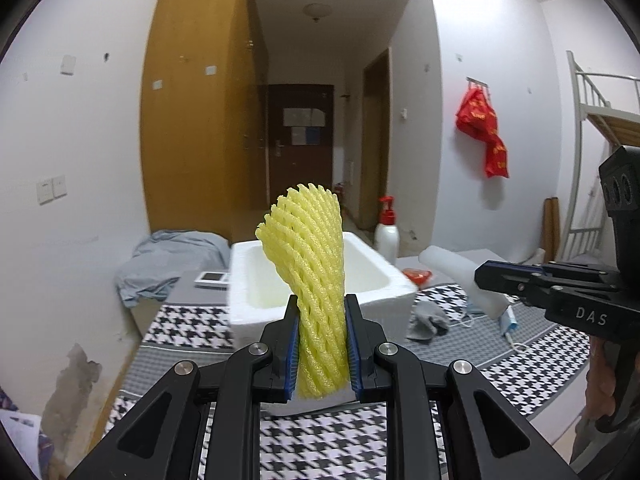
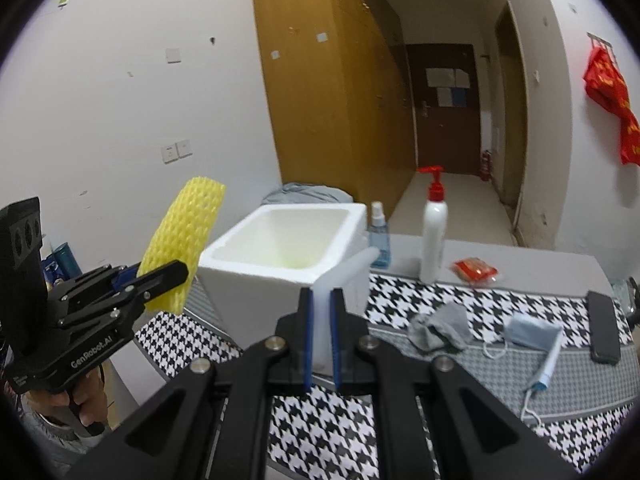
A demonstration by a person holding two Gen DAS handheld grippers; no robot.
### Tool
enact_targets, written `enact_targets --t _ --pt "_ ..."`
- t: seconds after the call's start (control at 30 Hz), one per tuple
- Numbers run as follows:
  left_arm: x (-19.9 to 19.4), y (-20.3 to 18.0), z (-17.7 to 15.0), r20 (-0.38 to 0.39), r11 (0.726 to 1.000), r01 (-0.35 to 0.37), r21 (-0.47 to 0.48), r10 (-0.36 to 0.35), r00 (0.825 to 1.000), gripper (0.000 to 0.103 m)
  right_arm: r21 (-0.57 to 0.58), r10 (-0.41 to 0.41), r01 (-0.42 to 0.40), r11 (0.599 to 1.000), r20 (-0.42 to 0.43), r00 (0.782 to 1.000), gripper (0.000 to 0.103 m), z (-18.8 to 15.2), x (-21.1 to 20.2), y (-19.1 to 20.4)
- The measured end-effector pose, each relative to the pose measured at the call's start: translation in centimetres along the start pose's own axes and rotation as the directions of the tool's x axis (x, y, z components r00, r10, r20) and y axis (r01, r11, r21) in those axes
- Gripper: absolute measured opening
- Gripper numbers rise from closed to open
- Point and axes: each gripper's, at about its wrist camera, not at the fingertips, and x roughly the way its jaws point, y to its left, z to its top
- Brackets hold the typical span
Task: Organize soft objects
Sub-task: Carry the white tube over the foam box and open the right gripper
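Note:
My left gripper (image 1: 322, 308) is shut on a yellow foam fruit net (image 1: 310, 264) and holds it upright in the air, in front of the white foam box (image 1: 360, 264). In the right wrist view the left gripper (image 2: 176, 276) and the net (image 2: 184, 236) are to the left of the box (image 2: 260, 280). My right gripper (image 2: 320, 300) is shut on a white foam sheet roll (image 2: 346, 270) that points toward the box's right wall. In the left wrist view the right gripper (image 1: 480, 276) holds that roll (image 1: 456, 276) to the right of the box.
On the houndstooth tablecloth (image 2: 340, 432) lie a grey sock (image 2: 438, 328), a blue face mask (image 2: 532, 332), a black phone (image 2: 602, 332) and a red packet (image 2: 476, 270). A white pump bottle (image 2: 434, 228) and a blue spray bottle (image 2: 378, 240) stand behind the box.

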Motion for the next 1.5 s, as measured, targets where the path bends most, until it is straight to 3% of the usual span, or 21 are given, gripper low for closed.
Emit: enact_targets --t 0.27,0.6,1.5 --pt "-0.9 2.5 -0.1 0.012 0.998 -0.046 -0.032 0.046 0.999 0.021 -0.051 0.044 -0.043 0.998 0.007 0.999 0.01 1.4 1.3 2.3" --pt "-0.7 4.4 -0.8 0.002 0.998 -0.048 -0.041 0.048 0.999 0.021 -0.092 0.056 -0.055 0.994 0.009 0.998 0.01 2.8 2.9 4.4" --pt "1.9 6.0 -0.9 -0.018 1.0 -0.008 -0.028 0.007 1.0 0.021 -0.042 -0.029 0.026 0.999 -0.077 0.997 0.01 5.2 9.7 3.9"
